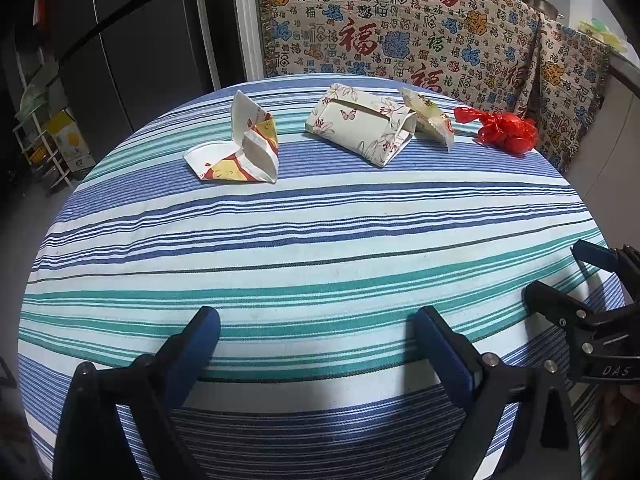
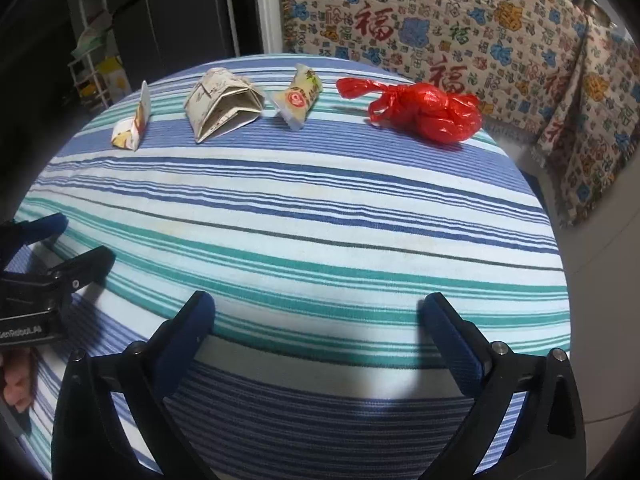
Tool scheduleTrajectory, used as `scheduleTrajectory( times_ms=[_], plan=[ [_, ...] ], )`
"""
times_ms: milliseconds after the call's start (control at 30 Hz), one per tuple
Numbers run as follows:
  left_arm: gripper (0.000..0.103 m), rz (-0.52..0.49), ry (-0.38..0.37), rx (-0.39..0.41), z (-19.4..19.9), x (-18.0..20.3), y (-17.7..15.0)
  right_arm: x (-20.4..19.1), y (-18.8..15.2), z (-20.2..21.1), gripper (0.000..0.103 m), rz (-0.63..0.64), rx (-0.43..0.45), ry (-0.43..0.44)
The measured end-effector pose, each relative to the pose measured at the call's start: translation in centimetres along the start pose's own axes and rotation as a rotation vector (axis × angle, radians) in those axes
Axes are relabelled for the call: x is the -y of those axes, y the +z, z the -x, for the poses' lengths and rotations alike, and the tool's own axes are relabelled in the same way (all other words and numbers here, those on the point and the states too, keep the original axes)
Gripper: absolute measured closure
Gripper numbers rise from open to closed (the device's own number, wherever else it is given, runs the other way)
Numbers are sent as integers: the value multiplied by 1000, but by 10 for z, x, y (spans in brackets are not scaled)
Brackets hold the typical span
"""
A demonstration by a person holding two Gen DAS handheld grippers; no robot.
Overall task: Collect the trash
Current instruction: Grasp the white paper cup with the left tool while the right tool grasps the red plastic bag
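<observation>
While both the left gripper [image 1: 316,344] and the right gripper [image 2: 318,332] hang wide apart and empty over the near bench [image 1: 320,240], 4 scraps lie in a far row, the red bag [image 2: 428,114] nearest the right one.

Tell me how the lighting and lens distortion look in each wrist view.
Left wrist view: fisheye bows the striped tablecloth and darkens the corners; the left gripper casts a shadow on the near edge. Right wrist view: same curvature; the red plastic bag shows small glints, and the right gripper shadows the cloth below.
</observation>
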State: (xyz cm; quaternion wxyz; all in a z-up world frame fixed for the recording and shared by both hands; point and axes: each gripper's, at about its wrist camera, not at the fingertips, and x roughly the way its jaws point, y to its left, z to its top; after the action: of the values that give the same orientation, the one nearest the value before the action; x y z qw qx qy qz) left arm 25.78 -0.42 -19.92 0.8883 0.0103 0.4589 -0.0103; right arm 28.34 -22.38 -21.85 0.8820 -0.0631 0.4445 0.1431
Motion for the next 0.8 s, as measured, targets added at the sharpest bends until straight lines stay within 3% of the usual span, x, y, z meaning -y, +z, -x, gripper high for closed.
scheduleTrajectory(
  times_ms=[167, 267, 400, 500, 667, 700, 733, 800],
  plan=[
    [3, 11, 4, 3, 4, -4, -1, 0, 1, -1, 0, 1, 0, 0],
    [4, 40, -12, 54, 18, -12, 9, 0, 1, -1, 0, 2, 0, 0],
    [4, 64, -31, 94, 21, -24, 46, 0, 1, -1, 0, 2, 1, 0],
    [5, 59, 23, 78, -8, -28, 80, 0, 1, -1, 0, 2, 1, 0],
    [34, 103, 89, 49, -49, -36, 106, 0, 1, -1, 0, 2, 2, 1],
    [55, 109, 87, 38, -55, -38, 108, 0, 1, -1, 0, 2, 2, 1],
    [70, 103, 90, 25, -60, -38, 108, 1, 1, -1, 0, 3, 2, 1],
    [90, 54, 105, 56, -56, -35, 106, 1, 0, -1, 0, 3, 2, 1]
  ],
)
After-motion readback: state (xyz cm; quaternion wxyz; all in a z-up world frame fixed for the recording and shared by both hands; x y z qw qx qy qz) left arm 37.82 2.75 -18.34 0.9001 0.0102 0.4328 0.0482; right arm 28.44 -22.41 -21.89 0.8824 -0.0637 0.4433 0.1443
